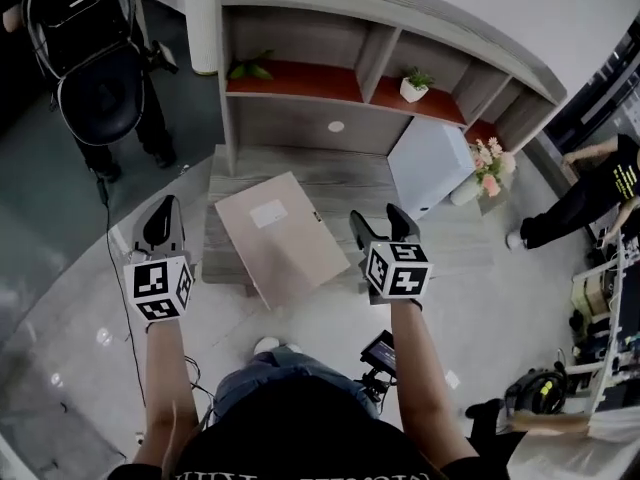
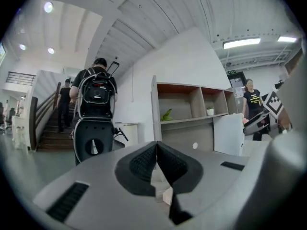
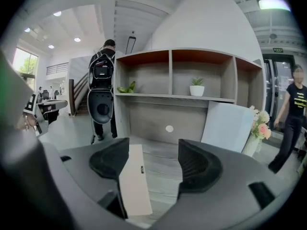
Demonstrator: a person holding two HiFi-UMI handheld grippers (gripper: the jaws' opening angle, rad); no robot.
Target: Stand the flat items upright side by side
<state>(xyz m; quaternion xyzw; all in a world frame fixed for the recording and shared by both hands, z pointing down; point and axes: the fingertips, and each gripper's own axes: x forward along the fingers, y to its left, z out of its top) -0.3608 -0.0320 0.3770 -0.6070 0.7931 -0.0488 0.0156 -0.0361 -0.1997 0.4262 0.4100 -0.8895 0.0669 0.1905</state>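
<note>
Head view gives us the tan flat box [image 1: 280, 238] on the low wooden table [image 1: 345, 176], turned askew, its broad labelled face towards us and its near corner reaching over the table's near edge. Our left gripper [image 1: 163, 208] hangs left of the table, well apart from the box; the left gripper view shows its jaws pressed together on nothing. Our right gripper [image 1: 375, 218] sits just right of the box with its jaws spread. In the right gripper view the box's narrow side stands between them, close against the left pad [image 3: 111, 162]; we cannot tell whether they touch. A white flat box [image 1: 428, 163] stands upright at the table's far right, leaning on the shelf unit [image 1: 300, 118], beside a vase of flowers [image 1: 490, 166].
</note>
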